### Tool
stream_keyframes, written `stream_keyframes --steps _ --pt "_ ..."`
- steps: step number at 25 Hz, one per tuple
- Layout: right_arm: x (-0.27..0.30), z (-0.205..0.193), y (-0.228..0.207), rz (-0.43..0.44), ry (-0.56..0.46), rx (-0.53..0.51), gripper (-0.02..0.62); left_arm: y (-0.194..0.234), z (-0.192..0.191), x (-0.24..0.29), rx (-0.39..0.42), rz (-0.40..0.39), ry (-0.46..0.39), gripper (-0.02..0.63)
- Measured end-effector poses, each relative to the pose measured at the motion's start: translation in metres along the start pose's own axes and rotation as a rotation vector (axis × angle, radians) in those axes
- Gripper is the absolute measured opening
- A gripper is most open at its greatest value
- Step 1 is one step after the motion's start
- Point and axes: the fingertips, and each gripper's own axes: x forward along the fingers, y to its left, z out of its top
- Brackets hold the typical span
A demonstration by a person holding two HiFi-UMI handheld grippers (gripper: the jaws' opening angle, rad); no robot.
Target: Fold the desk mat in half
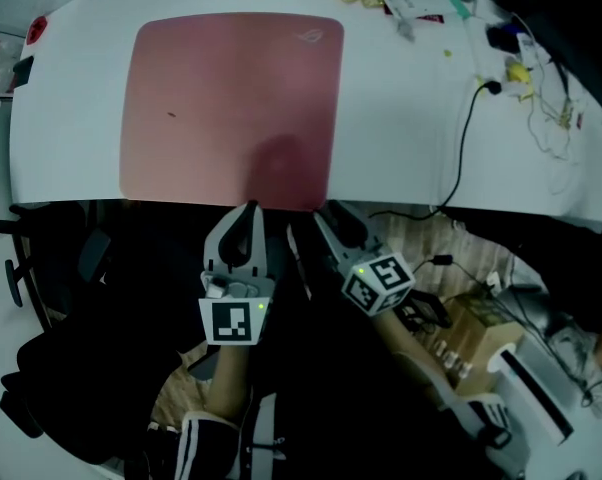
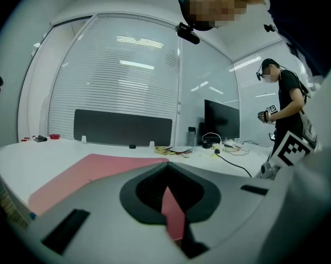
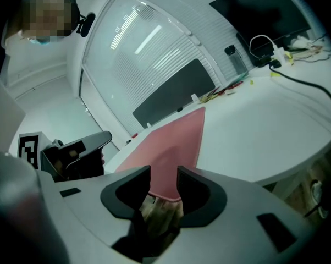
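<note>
Mat (image 1: 231,108) with near edge along desk (image 1: 401,118) front, open surface rightward

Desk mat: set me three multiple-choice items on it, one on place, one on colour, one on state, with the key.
1. The desk mat lies on the white table:
A) along the far edge
B) along the near edge, closest to the person
C) hanging off the right end

2. Its colour:
A) pink
B) green
C) black

3. Its state:
A) folded in half
B) rolled up
C) flat, unfolded

Key:
1 B, its near side runs along the table's front edge.
2 A, it shows pink in every view.
3 C, it is one flat sheet with all four corners showing.
</note>
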Motion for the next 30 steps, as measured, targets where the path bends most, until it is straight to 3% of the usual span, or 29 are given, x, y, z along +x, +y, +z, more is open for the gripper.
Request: stream_keyframes --steps 7,15,19,26,30 --pt "0.014 -0.04 -0.009 0.003 0.112 0.073 0.167 -0.003 -0.021 0.003 -0.017 -0.004 0.045 0.002" --pt "0.018 -0.049 -0.016 -0.026 0.122 0.092 0.167 -0.003 -0.03 0.01 -0.015 -0.011 0.073 0.002" --pt "0.014 -0.06 -0.025 -0.045 0.148 0.151 0.167 -0.003 -0.032 0.011 -0.014 -0.014 0.07 0.002" --pt "0.028 -0.054 -0.024 0.044 0.115 0.266 0.167 -0.005 -0.039 0.007 -0.025 -0.008 0.087 0.002" --pt "0.033 -0.053 -0.02 0.066 0.119 0.275 0.166 -0.005 -0.04 0.001 -0.025 0.008 0.09 0.002"
